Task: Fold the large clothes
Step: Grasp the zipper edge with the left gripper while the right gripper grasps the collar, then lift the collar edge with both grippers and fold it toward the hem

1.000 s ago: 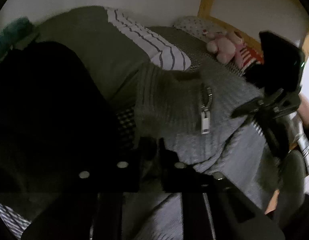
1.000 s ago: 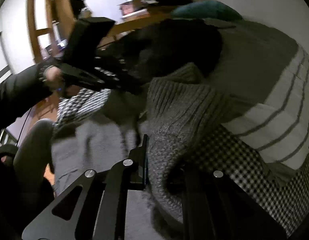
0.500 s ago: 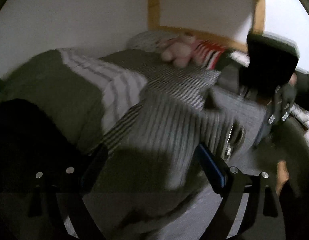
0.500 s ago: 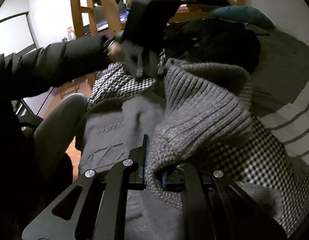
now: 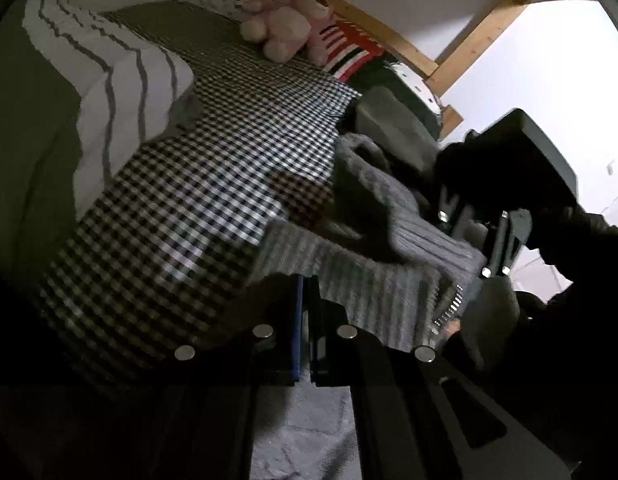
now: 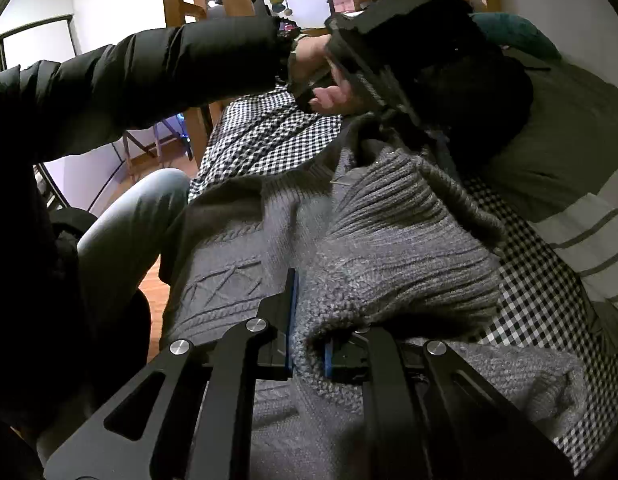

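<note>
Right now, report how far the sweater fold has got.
Done: nothing looks folded; the grey knit sweater lies rumpled on the checked bedsheet. In hand: the right gripper and left gripper each pinch its ribbed edge. Left: every fold.

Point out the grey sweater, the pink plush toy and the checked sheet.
grey sweater [image 6: 409,240]: right wrist view, ribbed collar.
pink plush toy [image 5: 285,26]: left wrist view, body.
checked sheet [image 5: 213,168]: left wrist view, open middle.
</note>
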A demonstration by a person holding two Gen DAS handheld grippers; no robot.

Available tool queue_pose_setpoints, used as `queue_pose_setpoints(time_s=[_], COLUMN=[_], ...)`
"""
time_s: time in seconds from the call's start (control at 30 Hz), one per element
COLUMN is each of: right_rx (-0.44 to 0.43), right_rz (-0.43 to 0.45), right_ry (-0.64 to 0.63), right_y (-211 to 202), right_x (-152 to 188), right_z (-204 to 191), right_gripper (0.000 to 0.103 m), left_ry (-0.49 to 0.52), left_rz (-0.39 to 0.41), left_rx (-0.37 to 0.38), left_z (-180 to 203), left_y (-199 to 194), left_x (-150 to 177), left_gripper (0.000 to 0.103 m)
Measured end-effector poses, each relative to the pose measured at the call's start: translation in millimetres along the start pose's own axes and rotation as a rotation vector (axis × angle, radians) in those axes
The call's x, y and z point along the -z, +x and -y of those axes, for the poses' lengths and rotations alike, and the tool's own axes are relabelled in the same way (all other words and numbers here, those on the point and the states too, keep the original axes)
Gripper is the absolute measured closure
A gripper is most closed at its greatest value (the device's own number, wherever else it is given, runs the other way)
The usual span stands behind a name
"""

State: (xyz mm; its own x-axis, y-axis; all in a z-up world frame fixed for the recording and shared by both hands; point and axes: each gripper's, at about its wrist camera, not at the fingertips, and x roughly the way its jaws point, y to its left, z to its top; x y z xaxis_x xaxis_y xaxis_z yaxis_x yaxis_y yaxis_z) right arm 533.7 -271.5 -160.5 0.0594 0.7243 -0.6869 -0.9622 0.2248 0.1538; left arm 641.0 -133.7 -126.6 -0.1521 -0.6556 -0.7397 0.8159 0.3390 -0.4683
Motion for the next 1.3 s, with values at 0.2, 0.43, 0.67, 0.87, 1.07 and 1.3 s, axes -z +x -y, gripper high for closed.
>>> queue_pose_setpoints(time_s=[0.2, 0.43, 0.67, 0.87, 1.07, 1.3], right_rx=[-0.021, -0.042, -0.017, 0.088, 0.326, 0.415], right_rz=[-0.039, -0.063, -0.025, 0.043, 0.164, 0.233], right_ry=[-0.028, -0.03, -0.011, 0.046, 0.157, 0.166], right_y=[6, 12, 7, -2, -16, -17], right_x=[-1, 6, 13, 15, 8, 23], right_z=[-14, -19, -9, 4, 10, -51], right_gripper=[0.092, 0.092, 0.093, 0.092, 0.093, 0.093], left_ry=[-0.11, -0.111, -0.055, 0.003, 0.048, 0.129], left_rz=[0.069, -0.073, -0.186, 0.059, 0.439, 0.486], left_rx=[0.158, 0.274, 0.212, -0.039, -0.318, -0.428], left_z=[-21, -41, -32, 3, 86, 179], left_y=[-2, 53, 92, 18, -65, -43], left_x=[17, -6, -4, 8, 59, 146], left_gripper=[0.016, 0.006, 0.085, 0.088, 0.089, 0.09])
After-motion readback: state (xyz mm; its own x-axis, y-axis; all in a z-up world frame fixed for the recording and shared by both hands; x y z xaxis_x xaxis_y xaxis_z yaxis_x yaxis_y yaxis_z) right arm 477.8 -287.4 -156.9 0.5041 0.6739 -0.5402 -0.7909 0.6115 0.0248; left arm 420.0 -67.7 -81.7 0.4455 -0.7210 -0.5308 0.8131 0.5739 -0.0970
